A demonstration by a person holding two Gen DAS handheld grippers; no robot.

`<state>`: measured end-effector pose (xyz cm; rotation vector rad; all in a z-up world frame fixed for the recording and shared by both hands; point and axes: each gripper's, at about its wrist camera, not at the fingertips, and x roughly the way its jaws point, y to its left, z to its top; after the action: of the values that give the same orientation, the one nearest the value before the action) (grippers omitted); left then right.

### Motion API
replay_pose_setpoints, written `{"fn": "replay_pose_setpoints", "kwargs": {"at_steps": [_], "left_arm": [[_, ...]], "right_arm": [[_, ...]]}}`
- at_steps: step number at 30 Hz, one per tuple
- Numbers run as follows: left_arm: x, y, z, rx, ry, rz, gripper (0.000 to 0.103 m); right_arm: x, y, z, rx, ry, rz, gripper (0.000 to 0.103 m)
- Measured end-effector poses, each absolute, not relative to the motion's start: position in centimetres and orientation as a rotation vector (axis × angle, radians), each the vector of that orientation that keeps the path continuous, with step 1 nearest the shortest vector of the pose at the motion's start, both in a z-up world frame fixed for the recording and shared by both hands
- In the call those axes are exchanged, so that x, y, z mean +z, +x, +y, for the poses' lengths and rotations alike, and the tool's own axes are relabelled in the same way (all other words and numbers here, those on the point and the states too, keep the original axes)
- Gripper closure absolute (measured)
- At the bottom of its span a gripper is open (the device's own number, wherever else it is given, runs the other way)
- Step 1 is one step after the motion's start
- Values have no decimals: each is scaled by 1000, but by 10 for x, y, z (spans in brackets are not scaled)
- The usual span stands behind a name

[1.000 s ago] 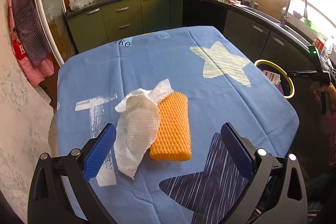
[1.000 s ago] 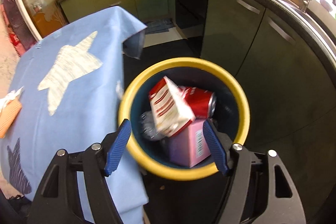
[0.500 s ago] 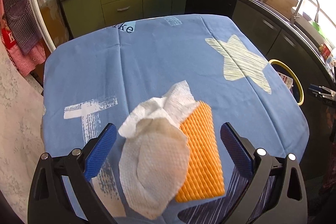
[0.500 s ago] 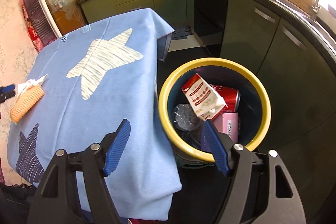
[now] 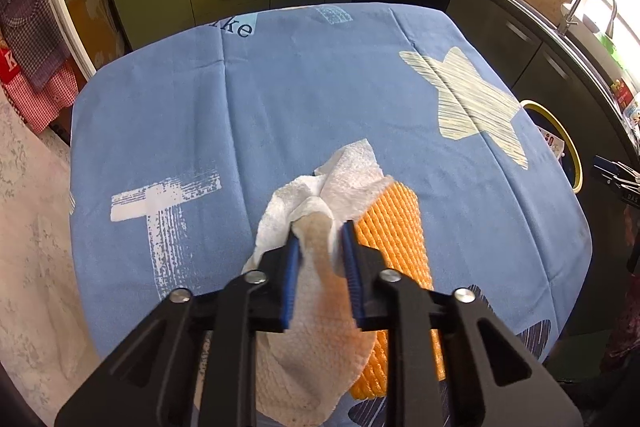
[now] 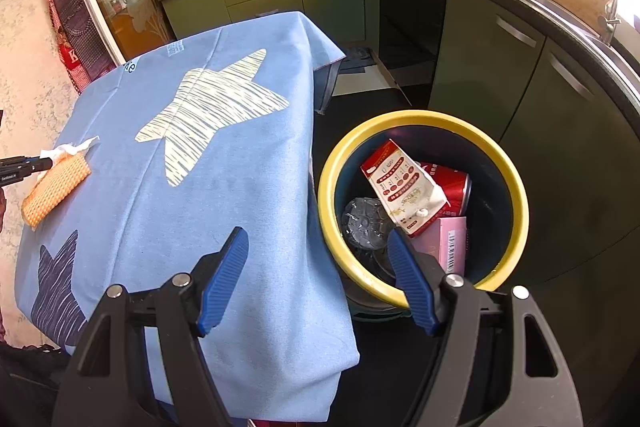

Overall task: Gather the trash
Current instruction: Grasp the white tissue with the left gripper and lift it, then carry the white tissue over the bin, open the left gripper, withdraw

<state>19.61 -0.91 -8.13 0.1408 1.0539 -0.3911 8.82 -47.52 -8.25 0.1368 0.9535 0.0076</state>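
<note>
left tongs having just closed, now pinching paper towel | right tongs hanging open, empty | lifting straight up is probably sparing the orange sponge | bin waiting beside worktop

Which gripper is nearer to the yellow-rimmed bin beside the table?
Right. The right gripper hangs open by the bin, one finger overlapping its rim. The left gripper is across the table, its jaws just closed on the paper towel.

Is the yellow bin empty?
No. The bin already holds a carton, a red can, a pink box and clear plastic.
</note>
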Motion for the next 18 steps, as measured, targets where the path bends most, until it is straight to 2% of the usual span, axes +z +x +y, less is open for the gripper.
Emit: {"fn": "replay_pose_setpoints", "kwargs": {"at_steps": [3, 18], "left_arm": [[-71, 192, -9, -375, 163, 1009, 98], [12, 185, -7, -321, 237, 839, 98]], "right_arm": [[-81, 88, -474, 10, 133, 950, 34], [-76, 79, -474, 19, 138, 921, 34]]}}
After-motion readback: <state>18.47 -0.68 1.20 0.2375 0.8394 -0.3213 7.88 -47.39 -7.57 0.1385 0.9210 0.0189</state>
